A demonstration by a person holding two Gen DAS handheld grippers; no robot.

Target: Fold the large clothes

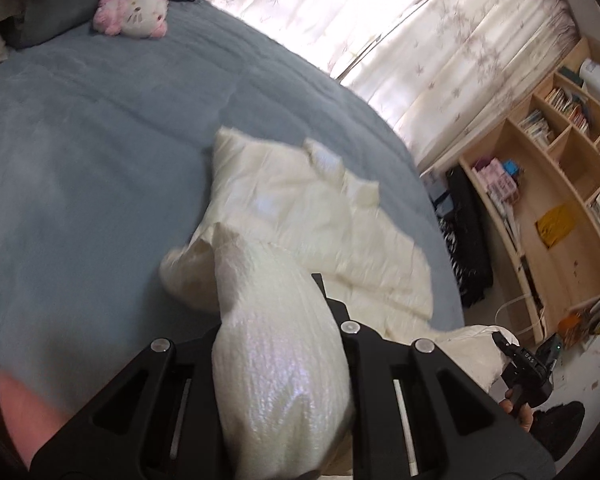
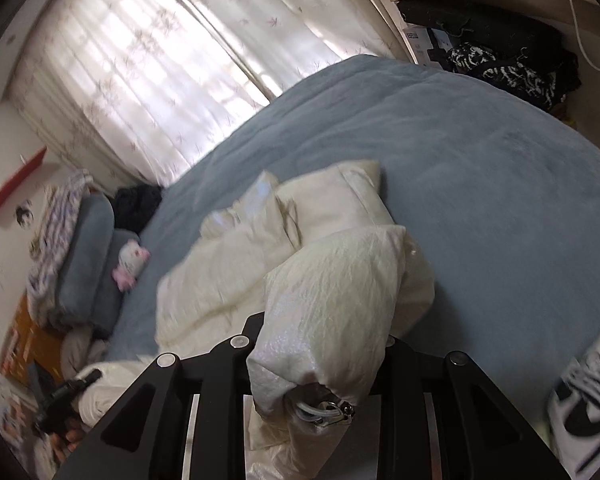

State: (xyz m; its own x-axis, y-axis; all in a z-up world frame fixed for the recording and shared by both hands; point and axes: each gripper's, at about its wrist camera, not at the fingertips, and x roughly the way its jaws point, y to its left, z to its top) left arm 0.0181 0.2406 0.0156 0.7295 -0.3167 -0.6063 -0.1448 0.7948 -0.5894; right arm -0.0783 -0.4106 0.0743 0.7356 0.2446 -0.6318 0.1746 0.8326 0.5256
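A cream puffy jacket (image 1: 320, 216) lies crumpled on the blue-grey bed cover (image 1: 100, 140). My left gripper (image 1: 276, 304) is shut on a bunched fold of the jacket, which bulges up between its black fingers. In the right wrist view the jacket (image 2: 228, 264) spreads over the bed cover (image 2: 480, 184). My right gripper (image 2: 324, 336) is shut on another bunched part of the jacket, with a metal drawstring toggle (image 2: 328, 410) hanging near the camera. The right gripper also shows in the left wrist view (image 1: 524, 364), at the bed's edge.
A pink and white plush toy (image 1: 134, 14) and grey pillows (image 2: 88, 256) lie at the head of the bed. A curtained window (image 2: 160, 64) runs along the far side. A wooden bookshelf (image 1: 560, 184) and dark clothes (image 1: 464, 240) stand beyond the bed. A sneaker (image 2: 584, 400) is at the lower right.
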